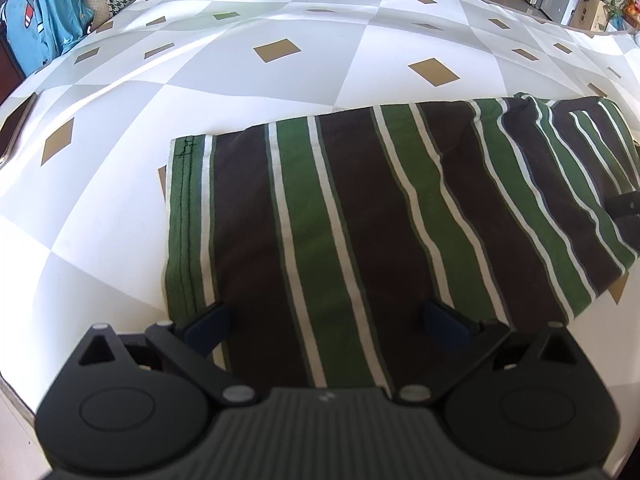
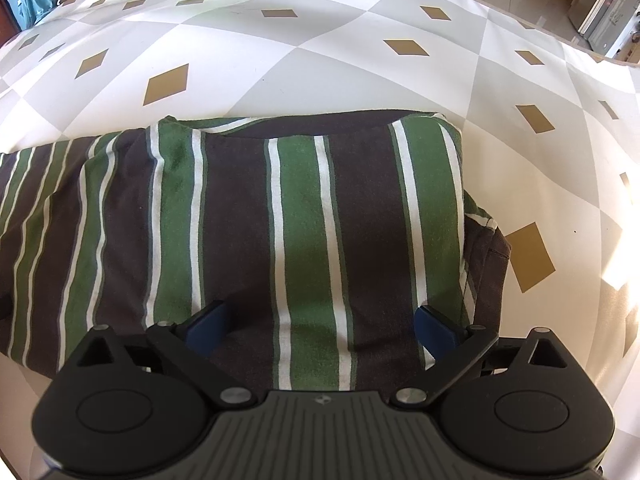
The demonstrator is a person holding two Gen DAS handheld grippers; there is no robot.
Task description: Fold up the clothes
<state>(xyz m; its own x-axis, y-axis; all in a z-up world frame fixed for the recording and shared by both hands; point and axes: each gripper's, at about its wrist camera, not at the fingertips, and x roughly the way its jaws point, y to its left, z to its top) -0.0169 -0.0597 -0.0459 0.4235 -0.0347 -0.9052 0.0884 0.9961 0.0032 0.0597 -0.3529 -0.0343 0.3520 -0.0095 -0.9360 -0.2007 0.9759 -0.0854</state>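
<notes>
— Closest to us in both wrist views is the black housing of our own tools, and beyond it the left gripper [image 1: 328,322] with its blue-padded fingers [image 1: 210,326] spread wide, nothing pinched between them.

— We agree. Under that gap lies the striped garment of brown, green and white knit cloth [image 1: 360,220], flat on the white and grey diamond-patterned tablecloth with tan lozenges [image 1: 240,76]. Its stitched hem edge is at the left of our left view.

— And our right gripper [image 2: 322,326]?

— Its jaws stand wide apart as well, with blue fingers [image 2: 434,328] on either side of a green stripe. We see cloth below the gap, but the pads do not close on it.

— From the right view the garment [image 2: 300,220] looks folded over, a doubled layer with a brown edge peeking out at the right side.

— Yes, and it is bunched a little toward the far right in our left view. We also see a light blue garment with red and white marks [image 1: 40,20] draped on something at the far left, well apart from the striped one.
</notes>
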